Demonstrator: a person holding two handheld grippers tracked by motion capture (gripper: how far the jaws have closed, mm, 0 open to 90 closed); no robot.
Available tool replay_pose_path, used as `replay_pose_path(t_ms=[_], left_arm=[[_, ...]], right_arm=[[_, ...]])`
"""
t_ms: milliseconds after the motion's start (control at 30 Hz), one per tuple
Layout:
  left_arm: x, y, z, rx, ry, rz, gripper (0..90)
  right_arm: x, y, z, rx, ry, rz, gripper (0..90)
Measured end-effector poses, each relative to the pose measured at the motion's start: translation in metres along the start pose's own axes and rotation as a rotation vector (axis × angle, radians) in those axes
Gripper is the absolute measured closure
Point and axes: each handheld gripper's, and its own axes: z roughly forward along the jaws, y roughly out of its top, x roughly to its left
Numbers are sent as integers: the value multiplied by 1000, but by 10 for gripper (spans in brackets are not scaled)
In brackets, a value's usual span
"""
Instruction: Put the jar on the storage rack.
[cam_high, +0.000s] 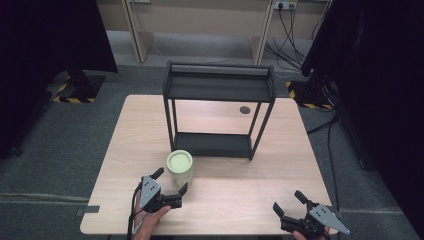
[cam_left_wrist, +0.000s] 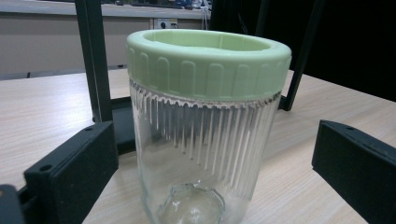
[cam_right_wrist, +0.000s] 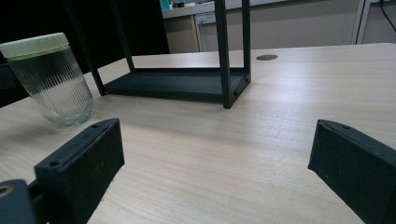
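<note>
I have the left hand-held gripper (cam_high: 170, 182) spread wide around the jar (cam_high: 180, 168) near the table's (cam_high: 280, 150) front edge, seemingly not touching; its own view reveals ribbed glass. The right hand-held gripper (cam_high: 290, 201) gapes empty.

a black two-tier shelf rack (cam_high: 219, 111) stands on the wooden table (cam_high: 280, 170); cables (cam_high: 290, 30) behind.

- I see grey carpet floor (cam_high: 60, 145) around the light wooden bench (cam_high: 280, 175).
- Black curtains (cam_high: 45, 35) hang at both sides.
- Beige desks (cam_high: 200, 20) stand behind, cables (cam_high: 292, 35) trailing from wall sockets.
</note>
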Motion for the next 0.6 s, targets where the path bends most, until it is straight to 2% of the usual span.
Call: replay_pose_path(t_ms=[600], left_arm=[[2,-1,23,25,0,7,0]], right_arm=[[0,0,0,0,1,0,33]])
